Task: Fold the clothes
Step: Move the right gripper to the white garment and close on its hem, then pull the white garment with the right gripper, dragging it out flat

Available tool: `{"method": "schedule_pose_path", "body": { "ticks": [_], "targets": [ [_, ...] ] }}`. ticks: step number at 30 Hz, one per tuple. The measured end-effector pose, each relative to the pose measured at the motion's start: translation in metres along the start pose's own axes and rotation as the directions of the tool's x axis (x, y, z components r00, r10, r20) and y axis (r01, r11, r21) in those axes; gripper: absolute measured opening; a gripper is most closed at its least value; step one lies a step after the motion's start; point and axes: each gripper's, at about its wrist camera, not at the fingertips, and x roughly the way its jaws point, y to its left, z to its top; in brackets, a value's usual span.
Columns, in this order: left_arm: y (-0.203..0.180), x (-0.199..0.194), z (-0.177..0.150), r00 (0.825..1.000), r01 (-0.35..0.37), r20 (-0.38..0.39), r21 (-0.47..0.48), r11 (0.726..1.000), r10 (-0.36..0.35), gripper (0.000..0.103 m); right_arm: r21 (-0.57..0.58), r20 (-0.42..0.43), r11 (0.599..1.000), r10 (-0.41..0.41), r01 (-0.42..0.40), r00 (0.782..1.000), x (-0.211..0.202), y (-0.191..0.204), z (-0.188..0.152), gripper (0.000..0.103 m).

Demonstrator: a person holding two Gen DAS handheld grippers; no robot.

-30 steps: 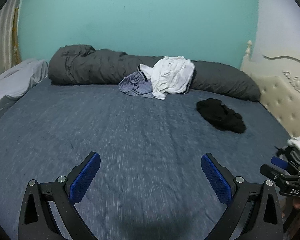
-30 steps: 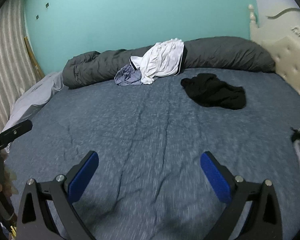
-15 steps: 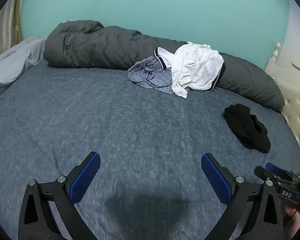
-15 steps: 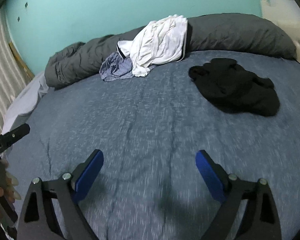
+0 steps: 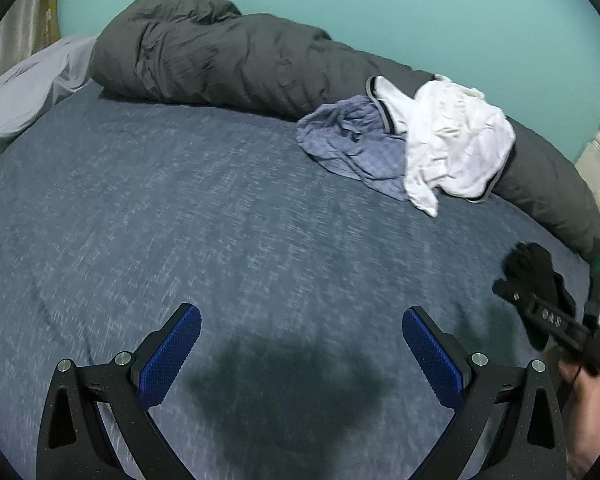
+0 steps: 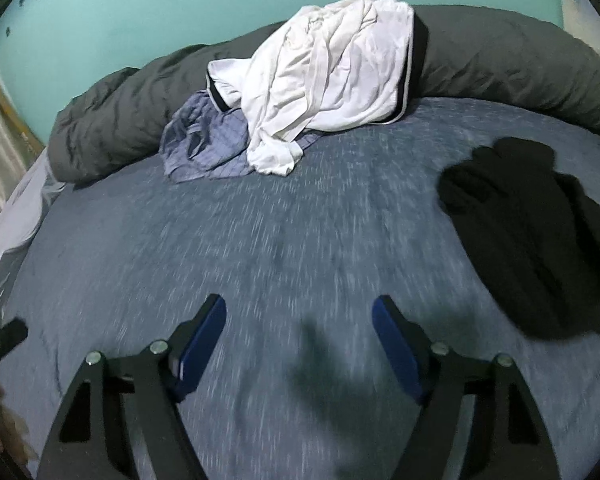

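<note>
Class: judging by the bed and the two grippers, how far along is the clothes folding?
Done: nothing; the white garment, blue garment and black garment all lie crumpled. In hand: nothing; the left gripper is open and empty, the right gripper empty too, its jaws just narrowing. Left: all three.

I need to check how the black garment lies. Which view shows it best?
The right wrist view: the black garment lies crumpled, whole and unobstructed on the bed. The left wrist view shows it small at the edge, partly hidden by the right gripper.

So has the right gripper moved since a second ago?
Yes. The right gripper has moved in toward the white garment and grey duvet, jaws closing, empty.
</note>
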Motion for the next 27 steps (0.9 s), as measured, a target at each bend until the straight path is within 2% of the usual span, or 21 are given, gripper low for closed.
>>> {"method": "schedule_pose_path", "body": {
  "ticks": [8,16,18,20,22,24,26,27],
  "targets": [
    [0.024,0.035,-0.003,0.999,0.010,-0.045,-0.030,1.000,-0.012,0.103,-0.022,-0.019,1.000,-0.010,0.010,1.000,0.077,0.006,0.058,0.077],
    [0.044,0.052,-0.009,0.998,-0.014,-0.055,-0.028,1.000,0.012,0.103,-0.062,-0.025,0.997,-0.036,0.034,0.999,0.130,0.020,0.106,0.077],
    [0.049,0.054,-0.013,0.998,-0.010,-0.060,-0.032,0.999,0.008,0.103,-0.048,-0.016,0.998,-0.036,0.035,0.999,0.137,0.021,0.112,0.073],
    [0.053,0.056,-0.017,0.998,-0.005,-0.067,-0.034,0.999,0.003,0.103,-0.046,-0.028,0.998,-0.033,0.032,0.999,0.149,0.024,0.117,0.054],
    [0.055,0.056,-0.021,0.998,-0.003,-0.070,-0.030,1.000,0.001,0.103,-0.062,-0.051,0.997,-0.055,0.052,0.997,0.162,0.029,0.119,0.052],
    [0.057,0.055,-0.025,0.998,-0.002,-0.068,-0.023,1.000,0.000,0.103,-0.070,-0.053,0.996,-0.058,0.054,0.997,0.170,0.032,0.119,0.041],
    [0.059,0.053,-0.029,0.998,0.001,-0.063,-0.017,1.000,-0.002,0.103,-0.083,-0.041,0.995,-0.056,0.052,0.998,0.171,0.035,0.118,0.009],
    [0.058,0.052,-0.031,0.998,0.000,-0.060,-0.018,1.000,-0.001,0.103,-0.096,-0.030,0.994,-0.060,0.057,0.998,0.170,0.037,0.116,0.007]
  ]
}}
